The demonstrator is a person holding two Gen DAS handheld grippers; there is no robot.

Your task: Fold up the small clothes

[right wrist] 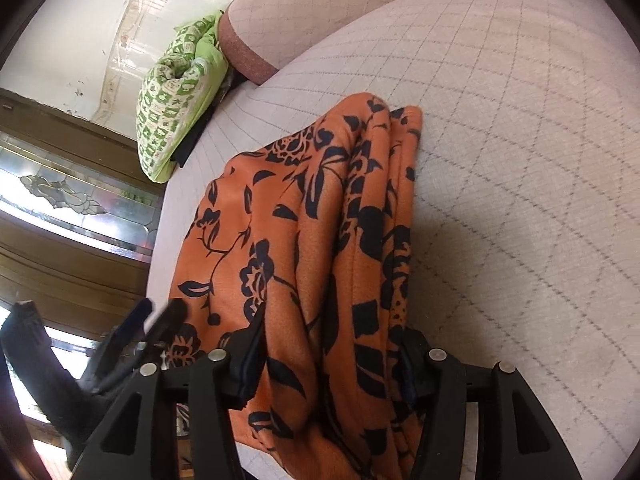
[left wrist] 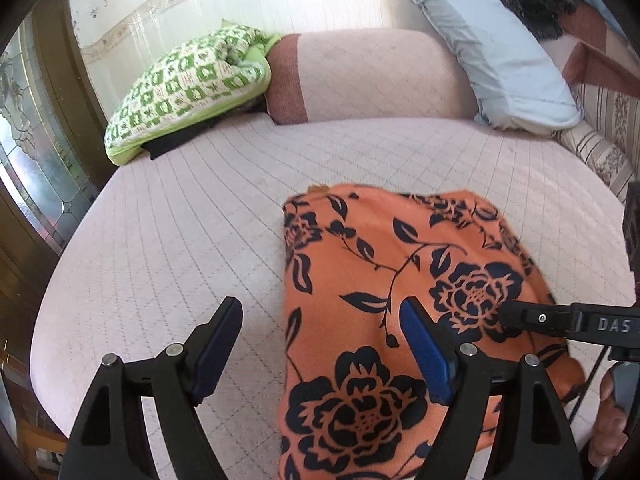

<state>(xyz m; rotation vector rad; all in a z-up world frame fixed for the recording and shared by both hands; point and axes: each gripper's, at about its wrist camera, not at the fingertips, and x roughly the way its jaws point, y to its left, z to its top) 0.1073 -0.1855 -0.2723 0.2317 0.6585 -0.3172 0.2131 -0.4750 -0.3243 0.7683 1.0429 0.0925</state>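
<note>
Hovering left gripper, jaws spread, empty, over the left hem of the orange floral garment near the bed's front edge. Right gripper pinches its bunched folds. Cloth looks light, limp, probably slippery: grab corners. Only the right wrist view shows stacked layers.

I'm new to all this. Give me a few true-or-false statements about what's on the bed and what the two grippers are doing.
1. The orange cloth has a dark flower print. True.
2. The left gripper is clamped on the cloth. False: it is open, one finger over the cloth, the other over the bed.
3. The cloth runs between the right gripper's fingers. True.
4. A green checked bundle lies on top of the cloth. False: it sits apart, at the bed's far edge.
5. A pale blue pillow sits beyond the cloth. True.
</note>
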